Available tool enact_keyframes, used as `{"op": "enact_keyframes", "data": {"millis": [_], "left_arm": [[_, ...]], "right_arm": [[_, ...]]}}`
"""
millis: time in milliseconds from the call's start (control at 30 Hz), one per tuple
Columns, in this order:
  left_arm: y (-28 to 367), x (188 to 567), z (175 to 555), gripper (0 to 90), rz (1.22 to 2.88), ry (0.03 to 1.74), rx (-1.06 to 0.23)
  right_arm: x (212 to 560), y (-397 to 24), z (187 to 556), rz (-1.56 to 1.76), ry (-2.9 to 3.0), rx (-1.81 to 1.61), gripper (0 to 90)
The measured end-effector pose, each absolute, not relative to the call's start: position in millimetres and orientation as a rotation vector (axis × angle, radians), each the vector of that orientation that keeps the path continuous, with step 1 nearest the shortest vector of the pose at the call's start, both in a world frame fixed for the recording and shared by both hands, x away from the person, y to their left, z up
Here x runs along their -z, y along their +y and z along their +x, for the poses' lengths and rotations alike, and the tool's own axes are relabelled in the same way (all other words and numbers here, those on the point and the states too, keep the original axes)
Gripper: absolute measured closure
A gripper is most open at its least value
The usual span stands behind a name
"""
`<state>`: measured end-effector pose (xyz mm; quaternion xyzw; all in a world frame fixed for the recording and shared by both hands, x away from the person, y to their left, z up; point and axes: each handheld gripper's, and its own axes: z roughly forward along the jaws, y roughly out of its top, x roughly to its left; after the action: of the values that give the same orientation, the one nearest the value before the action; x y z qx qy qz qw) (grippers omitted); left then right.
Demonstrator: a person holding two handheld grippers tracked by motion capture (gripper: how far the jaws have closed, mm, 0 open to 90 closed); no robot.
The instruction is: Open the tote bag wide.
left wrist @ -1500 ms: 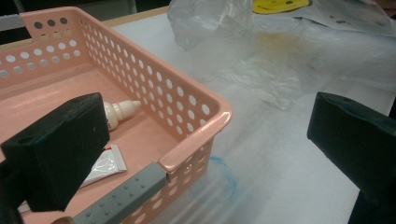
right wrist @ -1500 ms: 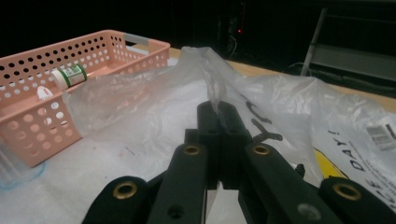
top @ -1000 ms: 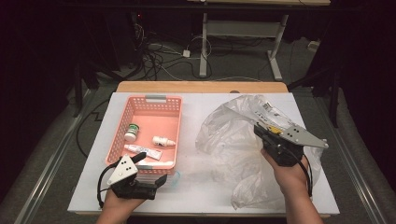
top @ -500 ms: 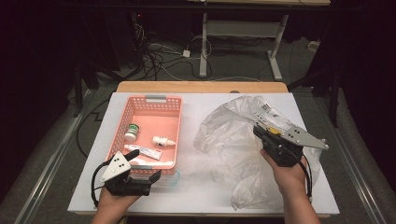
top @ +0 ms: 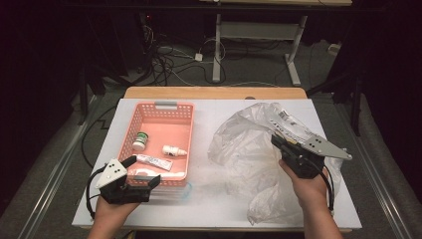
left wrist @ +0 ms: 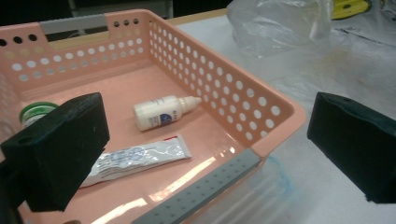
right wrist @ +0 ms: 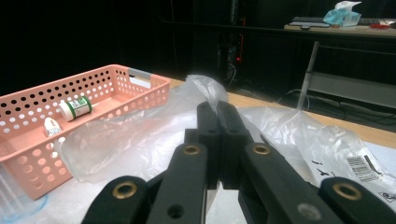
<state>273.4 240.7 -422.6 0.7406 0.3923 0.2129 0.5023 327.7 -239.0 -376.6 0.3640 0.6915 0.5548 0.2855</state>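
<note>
Clear plastic bag (top: 259, 149) spread crumpled on the white table (top: 209, 204), well to the right of the pink perforated basket (top: 185, 130), with a barcode label (top: 284, 116) on its far upper fold. One fold of the film pinched between the clenched jaws of the right gripper (top: 276, 141), seen in the right gripper view as a peak of plastic rising from the shut black tips (right wrist: 217, 111). Left gripper (top: 142, 172) poised at the basket's near end, jaws released and spread wide, one pad (left wrist: 58, 144) over the basket floor and the other (left wrist: 357, 140) outside the basket's wall, nothing between them. Inside the basket, a small white dropper bottle (left wrist: 164, 112) lying on its side near the middle, a flattened white tube (left wrist: 140, 156) just nearer than it, and a green-capped jar (top: 141, 141) toward the basket's left wall. Grey handle strips (left wrist: 201, 193) on both short ends of the basket. Behind the basket, dark floor with tangled cables (top: 169, 59) and a table frame's pale legs (top: 217, 50).
</note>
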Motion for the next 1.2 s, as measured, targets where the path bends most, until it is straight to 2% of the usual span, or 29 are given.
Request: {"op": "enact_keyframes", "data": {"millis": [533,1200], "left_arm": [[276,425,282,0.0,1.757,1.061,-0.542],[279,425,286,1.7,1.755,1.069,-0.513]], "right_arm": [[378,-242,328,0.976,1.850,-1.487,90.0],[377,-241,329,0.958,1.853,-1.499,90.0]]}}
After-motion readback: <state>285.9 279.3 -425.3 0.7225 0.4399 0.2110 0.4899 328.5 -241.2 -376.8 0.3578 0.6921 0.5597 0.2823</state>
